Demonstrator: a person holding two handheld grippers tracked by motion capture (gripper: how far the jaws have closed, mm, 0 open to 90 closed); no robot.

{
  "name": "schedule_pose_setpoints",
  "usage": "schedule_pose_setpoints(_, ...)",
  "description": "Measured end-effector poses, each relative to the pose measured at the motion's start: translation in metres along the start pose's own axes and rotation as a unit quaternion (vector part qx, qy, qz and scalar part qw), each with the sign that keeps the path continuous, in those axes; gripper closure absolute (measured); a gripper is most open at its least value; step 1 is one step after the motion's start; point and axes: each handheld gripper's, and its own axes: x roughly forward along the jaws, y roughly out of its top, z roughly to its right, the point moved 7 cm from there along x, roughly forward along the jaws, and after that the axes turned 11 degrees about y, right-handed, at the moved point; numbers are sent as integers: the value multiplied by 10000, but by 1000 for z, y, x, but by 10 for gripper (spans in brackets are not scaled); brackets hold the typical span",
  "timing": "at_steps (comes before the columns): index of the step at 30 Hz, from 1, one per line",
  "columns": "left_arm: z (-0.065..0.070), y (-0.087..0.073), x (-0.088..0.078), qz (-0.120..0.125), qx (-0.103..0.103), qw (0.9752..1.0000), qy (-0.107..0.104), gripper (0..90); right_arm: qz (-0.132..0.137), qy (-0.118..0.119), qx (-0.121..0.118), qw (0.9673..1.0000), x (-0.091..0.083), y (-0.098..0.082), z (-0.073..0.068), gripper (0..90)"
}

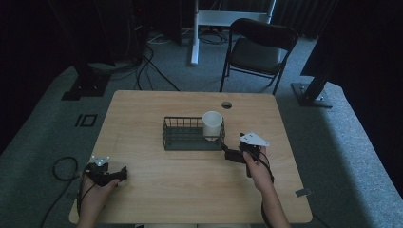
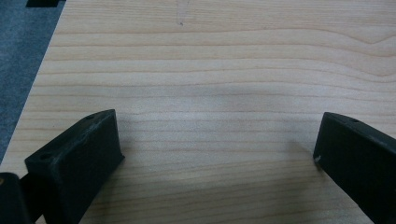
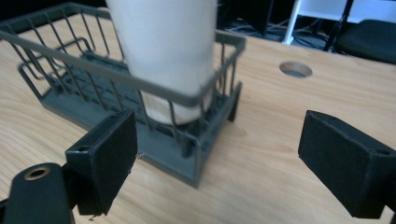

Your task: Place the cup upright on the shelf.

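Two grippers sit over a pale wooden desk (image 1: 190, 185), one in each of the person's hands. No brand, label or writing can be read on anything in view.

Just ahead of the right gripper (image 3: 217, 158), slightly to its left in its own view, stands a dark wire basket (image 3: 60, 51). A white cup (image 3: 166, 51) stands upright inside the basket, in the end nearest this gripper, and rises above the basket's rim. The right gripper's jaws are spread wide with nothing between them; the basket's near corner lies close in front of them without touching. Farther ahead and to the right of this gripper, a round hole (image 3: 295, 69) is cut in the desk.

From the high view, the right gripper (image 1: 227, 153) points toward the basket (image 1: 190, 142) and the cup (image 1: 212, 124), and a pale three-cornered plate rides on top of it.

At the near left corner of the desk, the left gripper (image 1: 124, 173) lies well apart from the basket. In its own view the left gripper (image 2: 215, 149) has its jaws spread wide over bare wood grain, gripping nothing. Beyond the desk stands a dark folding chair (image 1: 259, 47) on grey carpet.
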Motion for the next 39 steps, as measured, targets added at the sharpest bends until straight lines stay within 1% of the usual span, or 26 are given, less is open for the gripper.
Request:
schedule_pose_setpoints(4,0,0,0,-2,4,10000,0,10,-140,-62,5,9999,-3,-13,7,116)
schedule_pose_setpoints(9,0,0,0,-1,4,10000,0,11,-266,-115,111,9995,-8,-28,15,116)
schedule_pose_setpoints(12,0,0,0,-3,8,10000,-1,11,-380,-151,96,9991,-12,-36,20,116)
schedule_pose_setpoints(21,0,0,0,-5,9,10000,-1,10,-604,-221,233,9977,-29,-61,35,116)
schedule_pose_setpoints(24,0,0,0,-2,4,10000,0,10,-623,-284,292,9972,-35,-67,40,115)
schedule_pose_setpoints(27,0,0,0,-1,4,10000,0,11,-639,-345,298,9969,-42,-72,45,116)
schedule_pose_setpoints(29,0,0,0,-2,4,10000,0,10,-641,-353,317,9968,-44,-73,46,116)
schedule_pose_setpoints(31,0,0,0,-2,4,10000,0,10,-643,-383,395,9964,-49,-77,49,116)
schedule_pose_setpoints(33,0,0,0,-2,4,10000,0,10,-655,-403,404,9962,-52,-79,50,116)
schedule_pose_setpoints(39,0,0,0,0,0,10000,-1,11,-768,-523,485,9945,-65,-90,57,115)
